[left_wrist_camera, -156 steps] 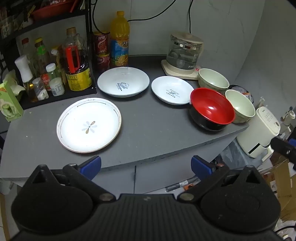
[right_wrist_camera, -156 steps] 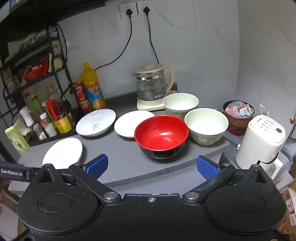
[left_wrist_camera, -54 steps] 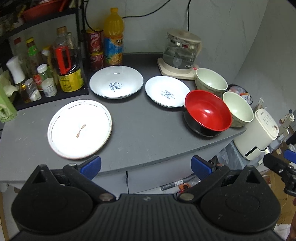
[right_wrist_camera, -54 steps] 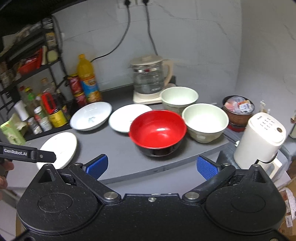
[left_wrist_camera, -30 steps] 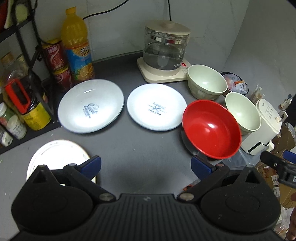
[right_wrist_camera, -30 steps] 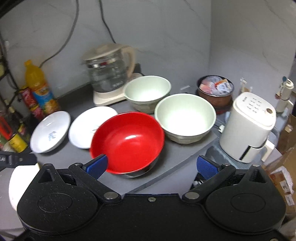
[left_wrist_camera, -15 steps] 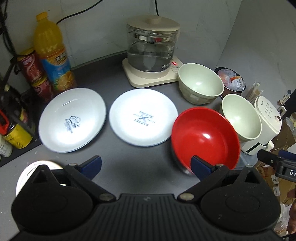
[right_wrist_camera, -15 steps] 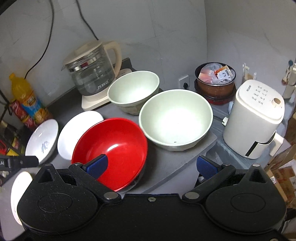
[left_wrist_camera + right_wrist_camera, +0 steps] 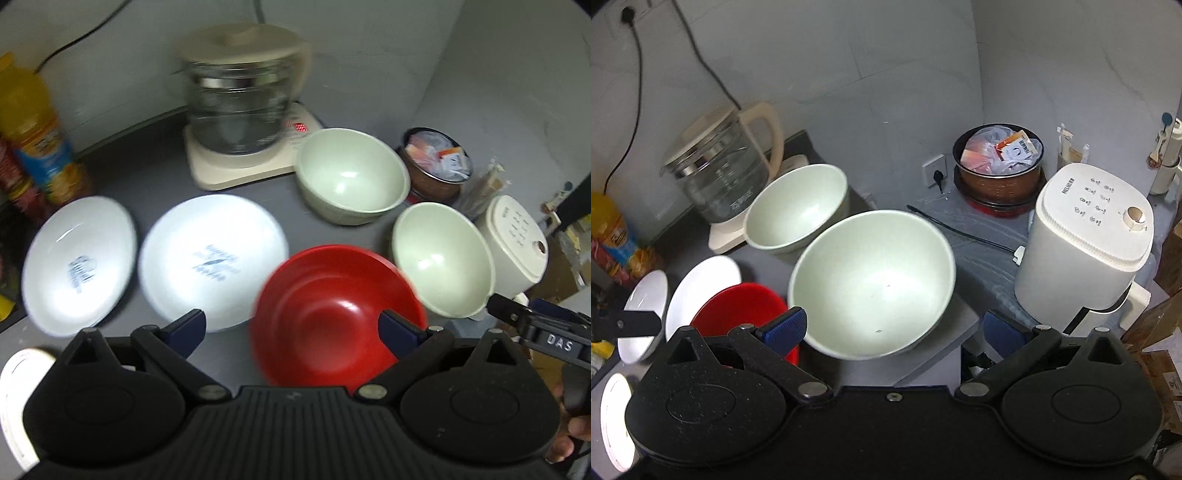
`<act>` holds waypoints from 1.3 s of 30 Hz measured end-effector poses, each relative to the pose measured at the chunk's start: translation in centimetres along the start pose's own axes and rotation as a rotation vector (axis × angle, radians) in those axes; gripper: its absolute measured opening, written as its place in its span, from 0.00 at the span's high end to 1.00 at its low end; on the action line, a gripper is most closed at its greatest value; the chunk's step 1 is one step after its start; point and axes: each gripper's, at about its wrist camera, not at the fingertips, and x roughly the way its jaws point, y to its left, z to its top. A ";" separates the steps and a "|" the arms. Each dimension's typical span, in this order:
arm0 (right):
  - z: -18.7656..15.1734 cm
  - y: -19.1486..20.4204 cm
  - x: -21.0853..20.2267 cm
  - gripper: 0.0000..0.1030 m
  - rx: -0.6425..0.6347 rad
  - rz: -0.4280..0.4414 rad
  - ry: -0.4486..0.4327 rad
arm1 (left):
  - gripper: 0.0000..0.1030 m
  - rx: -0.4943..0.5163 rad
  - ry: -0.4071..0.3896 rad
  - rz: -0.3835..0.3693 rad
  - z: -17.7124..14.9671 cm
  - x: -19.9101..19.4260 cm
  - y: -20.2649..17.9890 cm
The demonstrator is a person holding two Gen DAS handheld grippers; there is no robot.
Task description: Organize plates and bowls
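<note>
On the grey counter (image 9: 155, 170) stand a red bowl (image 9: 332, 314), a near pale green bowl (image 9: 441, 258) and a far pale green bowl (image 9: 351, 177). Two white plates (image 9: 212, 258) (image 9: 77, 258) lie to the left, and a third plate's rim (image 9: 18, 369) shows at the lower left. My left gripper (image 9: 291, 328) is open, above the red bowl's near-left side. My right gripper (image 9: 894, 328) is open, just short of the near green bowl (image 9: 871, 280); the far green bowl (image 9: 796, 208) and the red bowl (image 9: 738, 310) show beside it.
A glass kettle (image 9: 240, 99) on its base stands at the back. An orange drink bottle (image 9: 33, 133) is at the back left. A white appliance (image 9: 1089, 236) and a brown pot of packets (image 9: 999, 162) sit off the counter's right edge.
Both grippers have moved forward and to the right over the counter. The left one has come down close to the red bowl, the right one close to the near green bowl. The dishes have not moved.
</note>
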 end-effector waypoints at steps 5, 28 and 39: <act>0.7 -2.1 1.8 0.01 0.025 0.015 0.026 | 0.03 -0.011 -0.033 -0.007 1.6 1.5 -2.6; 1.1 -6.6 7.8 0.25 0.208 0.111 0.169 | 0.17 0.086 0.089 -0.028 7.3 10.8 -11.6; 0.9 -6.7 9.8 0.65 0.273 0.164 0.233 | 0.52 0.061 0.161 0.000 9.0 14.9 -12.3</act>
